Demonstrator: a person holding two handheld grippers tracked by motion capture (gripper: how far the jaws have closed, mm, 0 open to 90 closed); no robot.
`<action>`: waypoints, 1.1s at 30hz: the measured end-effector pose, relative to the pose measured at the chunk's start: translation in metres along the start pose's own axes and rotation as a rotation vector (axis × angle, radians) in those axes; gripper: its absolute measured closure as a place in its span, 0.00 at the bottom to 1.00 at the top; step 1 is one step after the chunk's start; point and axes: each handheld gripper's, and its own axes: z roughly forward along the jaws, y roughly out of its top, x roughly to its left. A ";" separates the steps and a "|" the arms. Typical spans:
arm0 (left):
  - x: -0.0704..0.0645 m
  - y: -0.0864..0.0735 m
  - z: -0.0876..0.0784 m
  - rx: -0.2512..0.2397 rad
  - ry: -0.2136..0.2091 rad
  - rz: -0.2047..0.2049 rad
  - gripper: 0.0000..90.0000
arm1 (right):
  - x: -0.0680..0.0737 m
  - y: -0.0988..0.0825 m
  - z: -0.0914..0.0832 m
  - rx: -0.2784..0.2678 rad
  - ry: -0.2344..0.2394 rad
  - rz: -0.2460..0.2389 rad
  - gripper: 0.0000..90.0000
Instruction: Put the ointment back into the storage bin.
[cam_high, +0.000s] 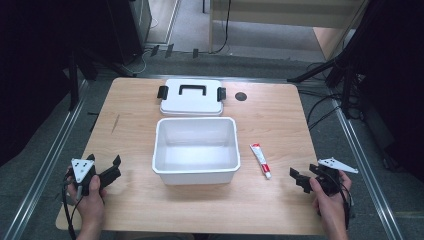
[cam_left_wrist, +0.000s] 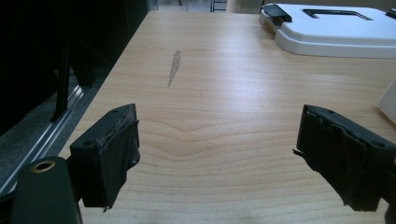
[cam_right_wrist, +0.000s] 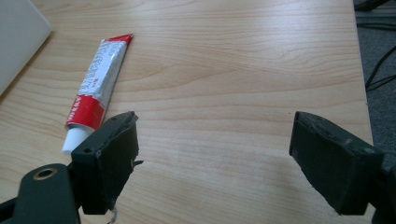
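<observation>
Both grippers — left (cam_high: 111, 168), right (cam_high: 299, 178) — gape wide, flanking the bin (cam_high: 195, 172) near the table's (cam_high: 280, 115) front edge.

White bin (cam_high: 196, 145), white lid (cam_high: 191, 98) with black handle and latches, red-and-white tube (cam_high: 260, 160), pale woodgrain counter (cam_high: 280, 120).

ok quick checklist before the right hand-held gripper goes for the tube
1. Right hand-held gripper open, nothing between the jaws: ok.
2. Tube lying flat on bare table, apart from the bin: ok.
3. Tube lined up between the jaws: not ok, it sits off to the left in the right gripper view.
4. Bin open and empty: ok.
5. Lid off, behind the bin: ok.
6. Left hand-held gripper open, out of the way: ok.
</observation>
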 end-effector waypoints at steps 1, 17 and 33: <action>0.000 0.000 0.000 0.004 0.000 0.004 0.15 | 0.001 0.003 -0.001 0.019 -0.001 -0.006 0.18; -0.004 0.000 0.000 0.015 0.020 0.028 0.15 | 0.023 0.038 0.004 0.349 -0.038 -0.109 0.19; -0.004 0.000 0.001 0.019 0.042 0.018 0.15 | 0.064 0.060 0.023 0.712 -0.041 -0.302 0.16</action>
